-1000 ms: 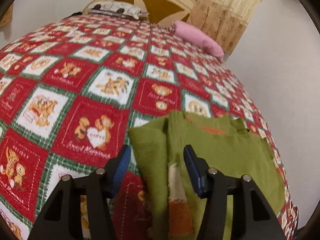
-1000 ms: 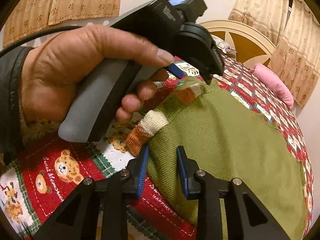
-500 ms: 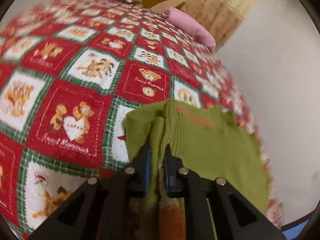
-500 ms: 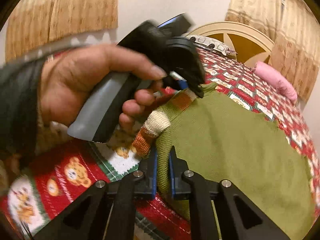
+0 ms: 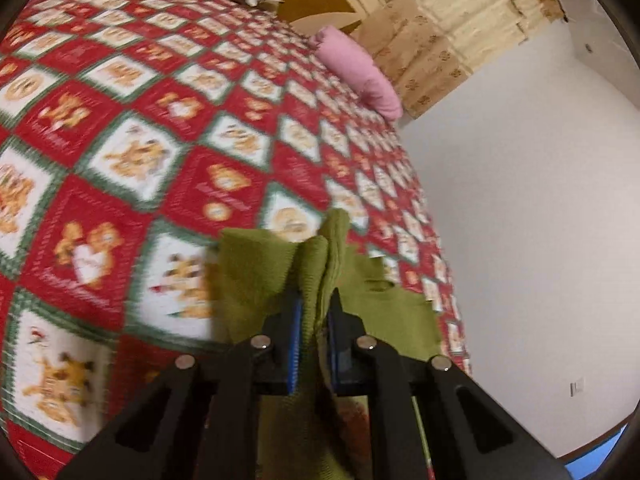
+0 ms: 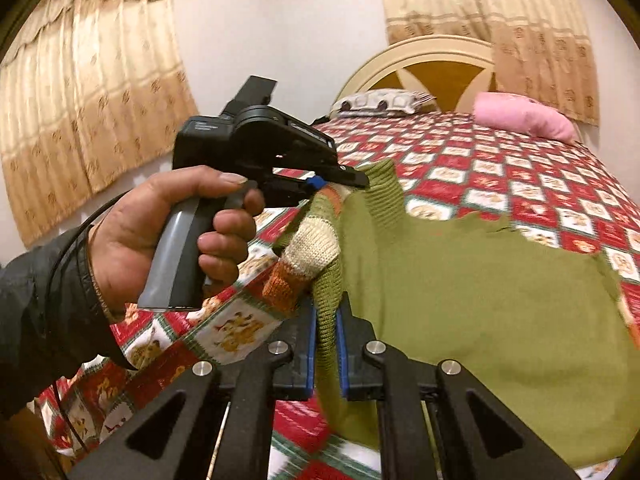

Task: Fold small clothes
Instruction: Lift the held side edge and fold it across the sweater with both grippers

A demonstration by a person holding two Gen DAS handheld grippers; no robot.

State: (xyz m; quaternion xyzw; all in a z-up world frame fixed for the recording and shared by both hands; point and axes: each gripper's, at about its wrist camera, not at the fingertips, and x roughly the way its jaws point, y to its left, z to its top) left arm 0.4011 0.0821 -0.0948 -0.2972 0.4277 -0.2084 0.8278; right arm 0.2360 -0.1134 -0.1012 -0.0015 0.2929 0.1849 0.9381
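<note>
Nearest, in the right wrist view: right tool [image 6: 326, 344] clamped narrow on the near edge of the green sweater [image 6: 480, 300], knit pinched between the blue pads. Just beyond, a striped sleeve [image 6: 308, 252] of cream and orange bands, bunched and raised beside the grip. Farther along the same edge: left hand [image 6: 160, 236] around the grey handle, left tool [image 5: 314, 340] closed narrow on a gathered ridge of green knit, fabric standing up between its fingers [image 5: 294, 336]. Rest of the sweater spread flat on the red teddy-bear quilt [image 6: 520, 168] of the bed, far side draped toward the bed's right edge.

Step in hand, by judgement: start of a side fold, one long edge with the sleeve lifted by both tools, not yet carried over. Next move likely needs both tools raised evenly and swept across toward the sweater's middle, edge kept taut between them, sleeve laid inside the fold, then release once flat. Risk: sagging knit between the two grips, a crooked crease.

Farther off: pink pillow [image 6: 524, 118] and patterned pillow [image 6: 380, 102] at the cream headboard [image 6: 432, 60], beige curtains [image 6: 80, 100] on the wall.

No containers in view; nothing boxed or binned
</note>
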